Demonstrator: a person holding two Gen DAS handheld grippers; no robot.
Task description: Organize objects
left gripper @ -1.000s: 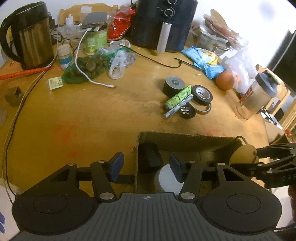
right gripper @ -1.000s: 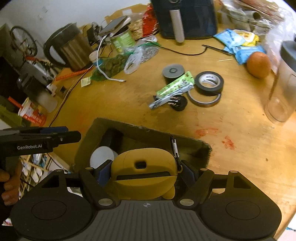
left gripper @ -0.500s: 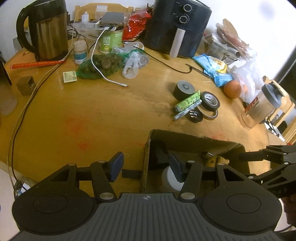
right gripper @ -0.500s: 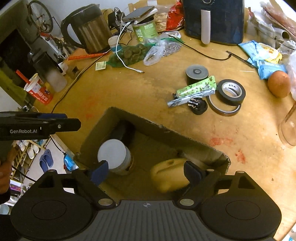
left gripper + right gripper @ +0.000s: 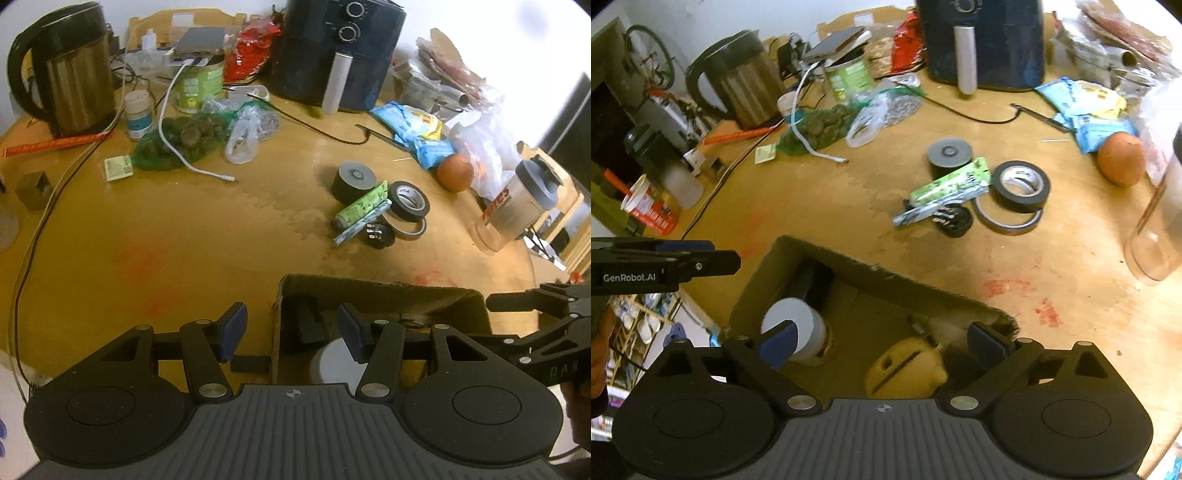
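While the right gripper [image 5: 882, 341] hangs over the cardboard box [image 5: 849, 264] at the near edge of the table [image 5: 820, 206], its jaws are opening and grasp nothing; the yellow case [image 5: 905, 369] lies loose on the box floor below and between them, so this thing looks already delivered. The left gripper [image 5: 288, 328] is half open with its jaws on both sides of the left wall of the box; I cannot tell if the pads touch the cardboard, and they do not seem to clamp it.

Several things could go wrong from here; if the right gripper leaves at a slant, its right finger, which is close to the torn right corner of the box, may catch the wall and pull the whole box towards the near edge of the table, where it already stands. The white jar [image 5: 794, 325] is upright just beside the left finger [image 5: 777, 339], and a careless sideways move could tip it. The next candidates, the black tape roll [image 5: 1021, 186], the green tube [image 5: 949, 184] and the small black disc [image 5: 953, 219], lie touching one another near the middle of the table; a grasp on one would probably push the others, and the tube may roll away.
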